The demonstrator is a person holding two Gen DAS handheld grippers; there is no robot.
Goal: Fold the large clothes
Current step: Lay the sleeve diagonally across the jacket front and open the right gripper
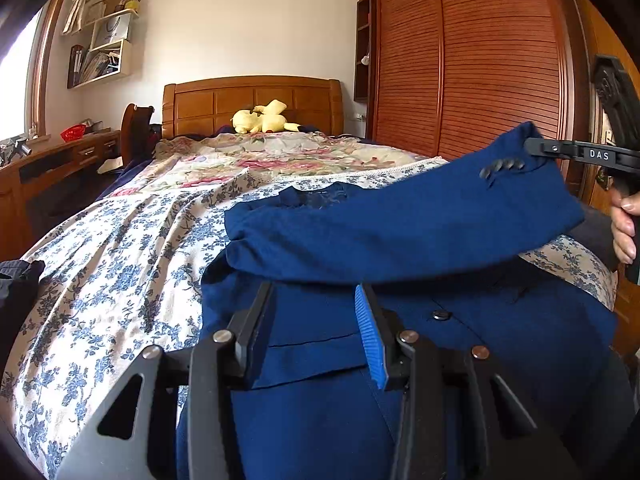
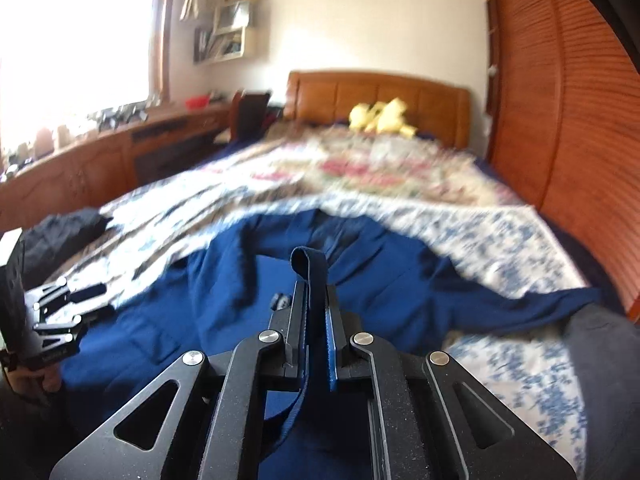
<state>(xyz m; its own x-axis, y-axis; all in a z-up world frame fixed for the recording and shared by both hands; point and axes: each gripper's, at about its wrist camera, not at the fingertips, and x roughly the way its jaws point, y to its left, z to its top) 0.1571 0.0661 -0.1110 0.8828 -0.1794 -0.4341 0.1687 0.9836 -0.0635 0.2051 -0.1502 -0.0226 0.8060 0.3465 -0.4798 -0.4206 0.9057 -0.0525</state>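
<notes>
A dark blue jacket (image 1: 520, 344) lies front up on the bed, its buttons showing. One sleeve (image 1: 400, 224) is lifted and stretched across the body. My right gripper (image 1: 531, 146) is shut on that sleeve's cuff at the right, with a hand (image 1: 624, 228) on its handle. In the right wrist view the cuff (image 2: 307, 261) sticks up out of the closed right gripper (image 2: 314, 290), and the jacket (image 2: 192, 304) spreads below, blurred. My left gripper (image 1: 316, 320) hovers open low over the jacket's front, nothing pinched. It also shows at the left, the left gripper (image 2: 100, 302).
The bed carries a blue floral sheet (image 1: 120, 264) and a pink floral quilt (image 1: 280, 156). A yellow plush toy (image 1: 262, 118) sits by the wooden headboard (image 1: 252, 100). A wooden wardrobe (image 1: 480, 60) stands close on the right, a desk (image 1: 60, 160) on the left. A dark garment (image 1: 20, 280) lies at the bed's left edge.
</notes>
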